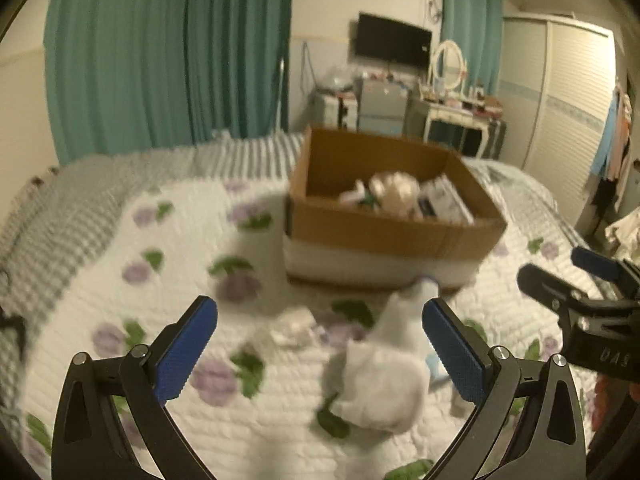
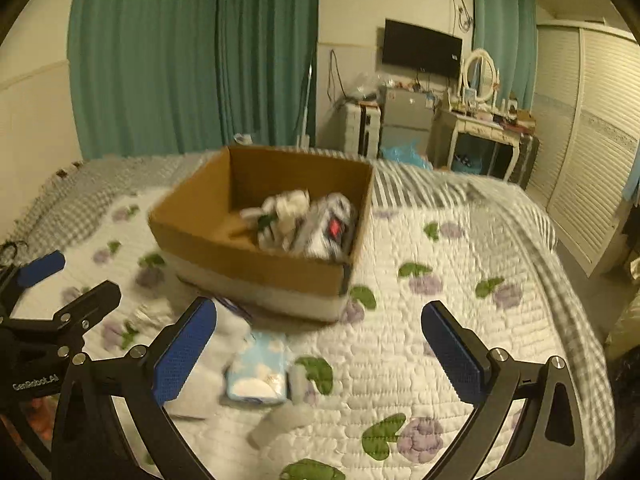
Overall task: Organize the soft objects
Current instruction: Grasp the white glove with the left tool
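Observation:
An open cardboard box (image 1: 394, 232) stands on the quilted flower-print bed and holds several soft items (image 1: 394, 194); it also shows in the right wrist view (image 2: 256, 256). A white soft cloth item (image 1: 384, 380) lies on the quilt in front of the box, between the left fingers, nearer the right one. My left gripper (image 1: 320, 346) is open and empty above it. A small clear packet (image 1: 294, 326) lies nearby. My right gripper (image 2: 320, 354) is open and empty over a light blue tissue pack (image 2: 260, 372), with the white cloth (image 2: 212, 360) by its left finger. The right gripper shows in the left view (image 1: 576, 276).
The bed quilt (image 2: 440, 340) extends right of the box. A grey checked blanket (image 1: 60, 208) covers the bed's left side. Green curtains (image 1: 168, 56), a wall TV (image 1: 392, 40), a dressing table (image 1: 456, 112) and a white wardrobe (image 1: 560, 92) stand beyond the bed.

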The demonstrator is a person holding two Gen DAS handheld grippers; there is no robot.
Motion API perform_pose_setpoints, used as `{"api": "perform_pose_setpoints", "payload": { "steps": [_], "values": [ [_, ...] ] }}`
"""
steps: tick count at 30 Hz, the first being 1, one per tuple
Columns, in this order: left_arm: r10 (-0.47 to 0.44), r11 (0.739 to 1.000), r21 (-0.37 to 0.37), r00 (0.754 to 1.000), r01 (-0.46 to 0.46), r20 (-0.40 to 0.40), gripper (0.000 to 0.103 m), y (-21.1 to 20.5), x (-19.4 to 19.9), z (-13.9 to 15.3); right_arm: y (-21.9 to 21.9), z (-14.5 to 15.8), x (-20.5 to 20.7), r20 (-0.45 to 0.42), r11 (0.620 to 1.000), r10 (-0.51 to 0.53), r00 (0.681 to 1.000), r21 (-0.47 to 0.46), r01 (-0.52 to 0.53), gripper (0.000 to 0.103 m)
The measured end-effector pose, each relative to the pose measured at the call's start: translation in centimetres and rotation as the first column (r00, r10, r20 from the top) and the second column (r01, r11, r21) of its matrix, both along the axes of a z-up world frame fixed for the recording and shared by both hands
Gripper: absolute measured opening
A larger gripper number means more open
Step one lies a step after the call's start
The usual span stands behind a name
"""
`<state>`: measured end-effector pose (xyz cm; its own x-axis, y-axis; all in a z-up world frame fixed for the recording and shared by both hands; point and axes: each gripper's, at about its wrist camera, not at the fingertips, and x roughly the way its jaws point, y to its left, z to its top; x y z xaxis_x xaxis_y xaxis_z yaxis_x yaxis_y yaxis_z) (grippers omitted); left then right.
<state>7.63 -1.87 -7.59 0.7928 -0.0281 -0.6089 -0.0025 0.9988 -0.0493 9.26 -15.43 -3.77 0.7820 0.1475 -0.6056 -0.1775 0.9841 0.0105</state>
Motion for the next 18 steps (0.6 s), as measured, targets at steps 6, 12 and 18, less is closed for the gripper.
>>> {"api": "perform_pose_setpoints", "payload": {
  "steps": [6, 12, 18],
  "values": [
    [-0.078, 0.997, 0.023, 0.994, 0.08, -0.076, 0.103, -2.8, -0.2, -3.0, -1.5, -3.5, 1.1, -0.076, 0.998, -0.043, 0.996, 0.049, 0.047, 0.103],
    [-0.11, 0.993, 0.033, 0.983, 0.116, -0.148, 0.096, -4.0, 0.1, -5.3, -2.2, -4.4, 1.4, -0.104, 0.996, -0.057, 0.993, 0.069, 0.064, 0.103],
    [-0.182, 0.983, -0.042, 0.967, 0.177, -0.181, 0.06, -3.8, 0.2, -6.0, -1.9, -4.7, 1.4, -0.119, 0.996, -0.054, 0.991, 0.063, 0.062, 0.103]
  ]
}}
